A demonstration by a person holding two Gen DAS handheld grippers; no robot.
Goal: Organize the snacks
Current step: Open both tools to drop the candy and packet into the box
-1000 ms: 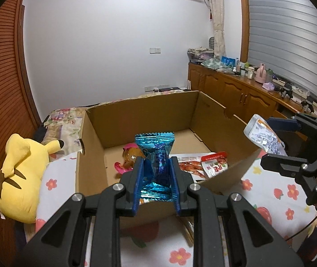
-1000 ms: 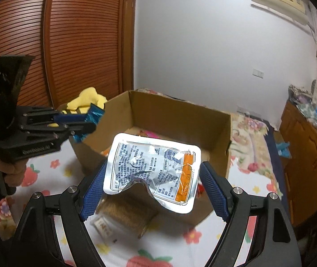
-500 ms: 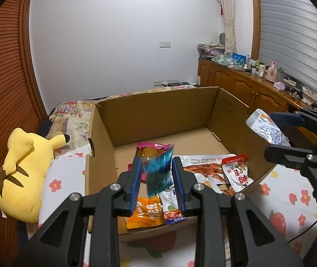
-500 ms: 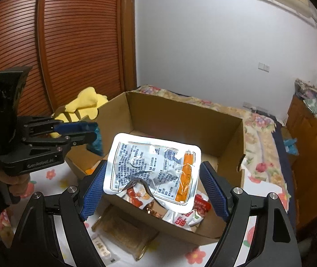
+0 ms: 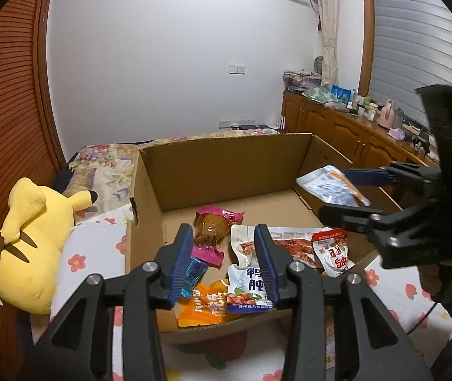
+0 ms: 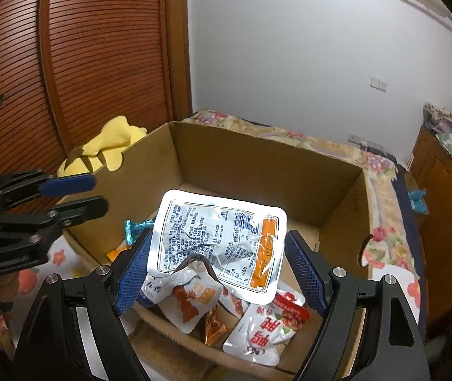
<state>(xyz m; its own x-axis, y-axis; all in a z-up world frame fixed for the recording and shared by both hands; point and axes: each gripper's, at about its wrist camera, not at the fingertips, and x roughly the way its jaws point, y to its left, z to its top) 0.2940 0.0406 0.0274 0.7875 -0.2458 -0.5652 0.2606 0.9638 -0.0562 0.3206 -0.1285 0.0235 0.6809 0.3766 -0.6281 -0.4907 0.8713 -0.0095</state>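
Note:
An open cardboard box [image 5: 226, 171] [image 6: 257, 165] stands on the bed and holds several snack packets. My left gripper [image 5: 224, 263] is open above the box's near-left corner. A blue candy wrapper [image 5: 192, 273] lies in the box just past its left finger and also shows in the right wrist view [image 6: 137, 227]. My right gripper [image 6: 218, 263] is wide apart over the box's right side with a silver pouch [image 6: 219, 241] resting between its fingers; the pouch also shows in the left wrist view [image 5: 330, 185].
A yellow plush toy [image 5: 32, 241] lies left of the box on the floral bedsheet [image 5: 89, 254]. A wooden slatted wardrobe [image 6: 83, 63] stands on the left. A wooden cabinet [image 5: 337, 133] with clutter runs along the right wall.
My left gripper opened and the blue candy dropped into the box. Both grippers moved forward over the box. The silver pouch stays between the right fingers.

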